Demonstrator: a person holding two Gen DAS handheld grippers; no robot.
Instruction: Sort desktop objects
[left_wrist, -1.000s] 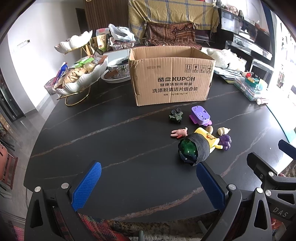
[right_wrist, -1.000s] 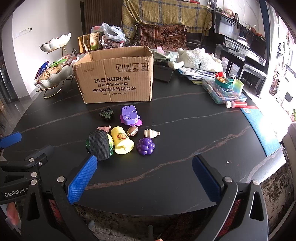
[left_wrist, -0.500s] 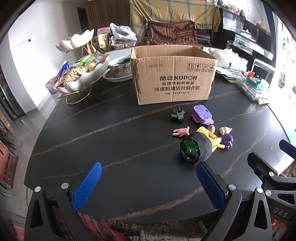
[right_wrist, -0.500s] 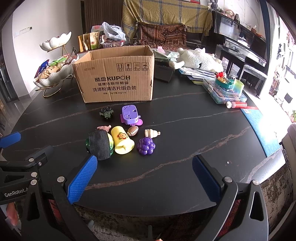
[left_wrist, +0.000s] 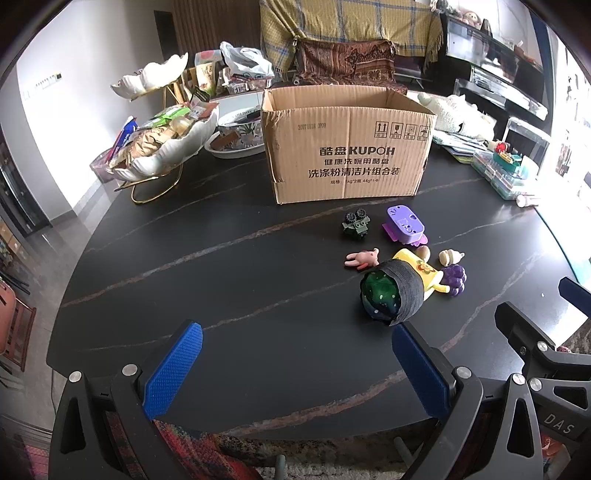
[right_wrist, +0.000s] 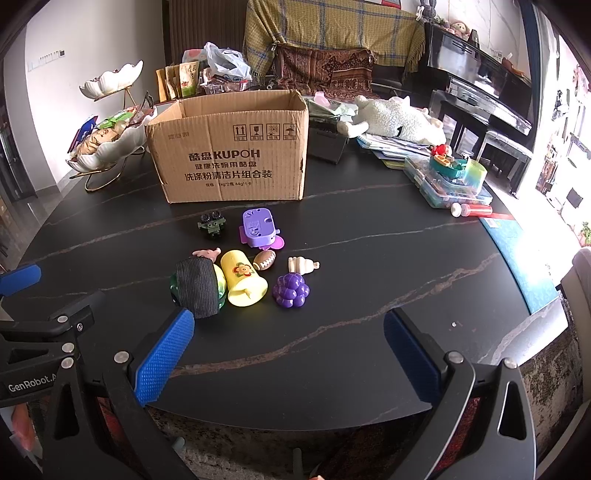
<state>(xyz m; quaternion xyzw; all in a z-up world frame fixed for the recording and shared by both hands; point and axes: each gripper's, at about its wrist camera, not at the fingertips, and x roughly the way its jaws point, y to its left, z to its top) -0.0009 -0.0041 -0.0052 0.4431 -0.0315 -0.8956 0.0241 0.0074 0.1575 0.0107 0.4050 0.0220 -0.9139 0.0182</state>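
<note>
**Both grippers wide open, toys still out on the table**

Left wrist cam: left gripper (left_wrist: 295, 365) has its blue pads spread wide w/ nothing between them, hovering over the near edge of the black table (left_wrist: 221, 280). Cardboard box (left_wrist: 347, 147) sits open-topped at the back, can't see inside it from here. In front of it: small green toy car (left_wrist: 355, 224) and purple toy (left_wrist: 404, 225) side by side. Closer in, a green ball wrapped in a dark band (left_wrist: 391, 295) lies against a yellow cup (left_wrist: 419, 267), which is mostly hidden behind it. Pink figure (left_wrist: 362, 257) just left of the cup; purple grapes (left_wrist: 454, 278) partly blocked. Part of the right gripper's frame pokes in at the right edge.

Right wrist cam: right gripper (right_wrist: 288, 354) also gaping, empty, near the table edge. Better look at the pile here: yellow cup (right_wrist: 242, 278) on its side, grapes (right_wrist: 291, 290) next to it, tiny football (right_wrist: 265, 260) and a cream bottle-ish thing (right_wrist: 302, 265), too small to tell exactly. Pink figure (right_wrist: 207, 253) mostly hidden behind the ball (right_wrist: 197, 288). Left pad tip overlaps the ball's edge in the view, touching or not idk.
</note>
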